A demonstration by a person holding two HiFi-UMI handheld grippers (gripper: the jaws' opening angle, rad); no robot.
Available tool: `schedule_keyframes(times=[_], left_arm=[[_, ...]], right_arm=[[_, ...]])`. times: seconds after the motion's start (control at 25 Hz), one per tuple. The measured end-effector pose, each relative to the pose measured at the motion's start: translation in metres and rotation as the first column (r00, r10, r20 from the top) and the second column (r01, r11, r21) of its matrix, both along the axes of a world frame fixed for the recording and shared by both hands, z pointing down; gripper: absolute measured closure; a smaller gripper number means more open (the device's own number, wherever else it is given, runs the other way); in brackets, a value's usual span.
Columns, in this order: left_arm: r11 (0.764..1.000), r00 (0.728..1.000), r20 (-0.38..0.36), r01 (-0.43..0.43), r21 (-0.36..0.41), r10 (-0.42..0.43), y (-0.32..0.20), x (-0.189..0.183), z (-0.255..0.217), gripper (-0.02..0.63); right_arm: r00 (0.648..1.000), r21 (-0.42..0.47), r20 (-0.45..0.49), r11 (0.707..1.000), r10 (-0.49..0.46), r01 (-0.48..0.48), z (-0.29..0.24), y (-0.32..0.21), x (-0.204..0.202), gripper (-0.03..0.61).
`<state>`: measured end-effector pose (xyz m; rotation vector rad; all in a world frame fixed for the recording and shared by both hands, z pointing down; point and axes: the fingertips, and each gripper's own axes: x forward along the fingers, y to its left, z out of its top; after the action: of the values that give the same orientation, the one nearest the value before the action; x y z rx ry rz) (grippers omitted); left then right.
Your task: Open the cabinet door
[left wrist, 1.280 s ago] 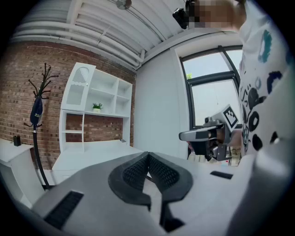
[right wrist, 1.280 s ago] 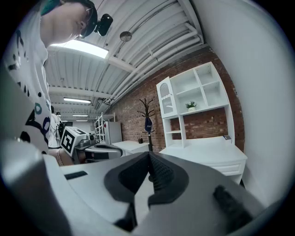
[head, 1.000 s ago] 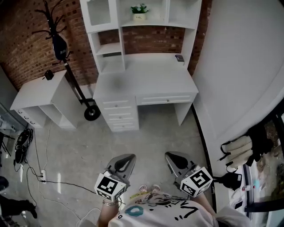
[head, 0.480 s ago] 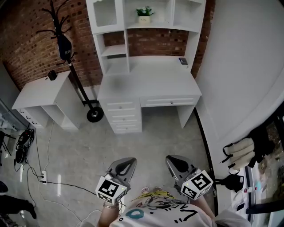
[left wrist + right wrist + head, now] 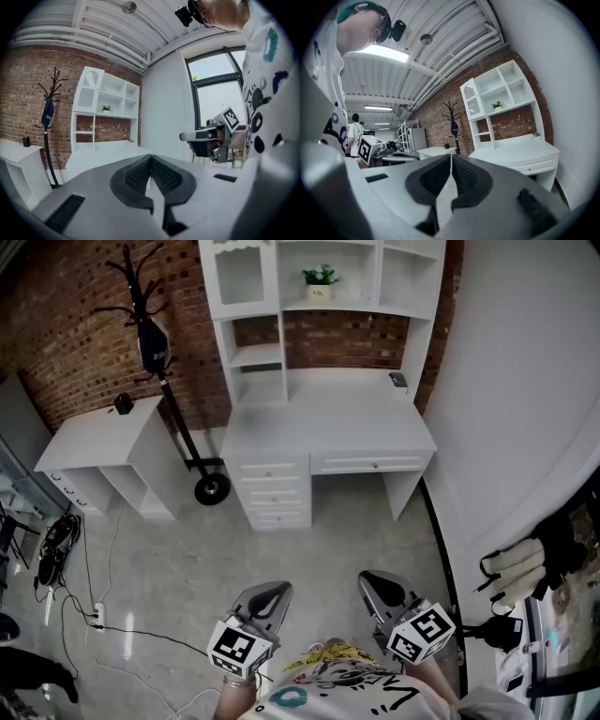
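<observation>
The cabinet door (image 5: 240, 277) is the arched, glazed door at the top left of the white desk hutch, and it is closed; it also shows in the left gripper view (image 5: 87, 90) and the right gripper view (image 5: 472, 101). My left gripper (image 5: 272, 589) and right gripper (image 5: 375, 579) hover side by side over the concrete floor, well short of the desk (image 5: 328, 423). Both point roughly level toward the desk. The left gripper (image 5: 151, 157) is shut with nothing between its pads, and so is the right gripper (image 5: 451, 154).
A black coat stand (image 5: 155, 343) on a wheeled base stands left of the desk, and beyond it is a low white shelf unit (image 5: 103, 442). A small potted plant (image 5: 321, 279) sits in the hutch. Cables (image 5: 56, 540) lie on the floor at left. A white wall (image 5: 525, 381) runs along the right.
The desk and hutch have slid down and right in the head view as the person moves toward them. Both grippers kept their spacing and stayed shut.
</observation>
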<state>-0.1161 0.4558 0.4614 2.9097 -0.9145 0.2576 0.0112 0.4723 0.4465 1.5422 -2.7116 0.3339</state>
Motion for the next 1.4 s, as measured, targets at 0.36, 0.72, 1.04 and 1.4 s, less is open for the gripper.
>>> schedule_keyframes(times=[0.36,0.72,1.04,1.4], left_arm=[[1.000,0.999,-0.016,0.030,-0.005,-0.030,-0.008,-0.013,-0.002,0.600],[0.998,0.998,0.001,0.056,-0.021,-0.056,-0.022,-0.008,0.007,0.600],[0.995,0.996,0.007,0.092,-0.033,-0.091,-0.059,0.005,0.006,0.600],[0.994,0.994,-0.006,0.110,-0.003,-0.110,-0.122,0.043,-0.006,0.600]], right_arm=[[1.000,0.006,-0.006,1.000,-0.011,0.011,-0.007,-0.006,-0.008,0.551],[1.000,0.010,0.008,1.000,-0.028,0.028,-0.001,-0.024,0.002,0.550],[0.997,0.010,-0.004,0.997,-0.081,0.081,0.001,-0.064,0.013,0.549],[0.990,0.017,-0.021,0.990,-0.140,0.141,-0.004,-0.127,0.040,0.549]])
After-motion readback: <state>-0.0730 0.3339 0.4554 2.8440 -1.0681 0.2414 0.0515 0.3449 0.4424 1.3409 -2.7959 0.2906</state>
